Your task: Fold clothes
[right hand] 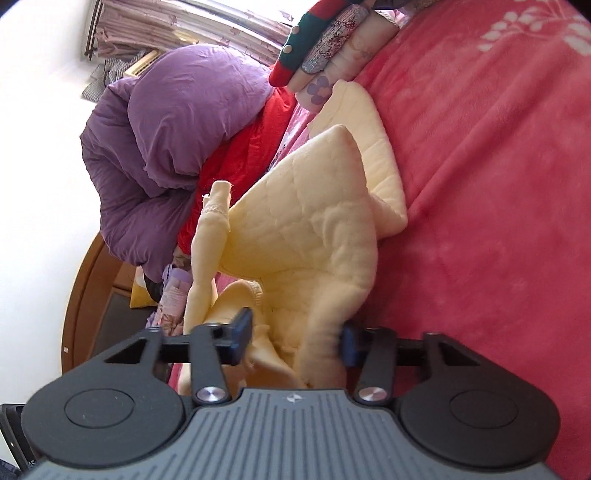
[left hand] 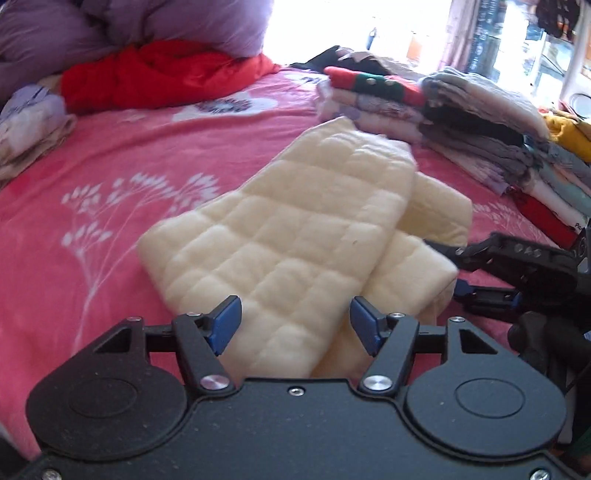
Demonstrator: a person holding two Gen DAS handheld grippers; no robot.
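A cream quilted garment (left hand: 295, 229) lies folded into a long strip on the pink bedspread (left hand: 110, 206). My left gripper (left hand: 295, 325) hangs open just above its near end, blue pads apart with the cloth showing between them. At the garment's right edge is my right gripper (left hand: 460, 267), turned on its side. In the right wrist view the right gripper (right hand: 295, 339) is shut on a thick bunched fold of the cream garment (right hand: 306, 229), the cloth pressing against both pads and hiding part of the right one.
Stacks of folded clothes (left hand: 461, 122) line the bed's far right side. A red cloth (left hand: 155, 77) and a purple duvet (left hand: 110, 26) are heaped at the far left, with a small floral pile (left hand: 29, 122) beside them. A wooden bed frame (right hand: 79, 295) borders the mattress.
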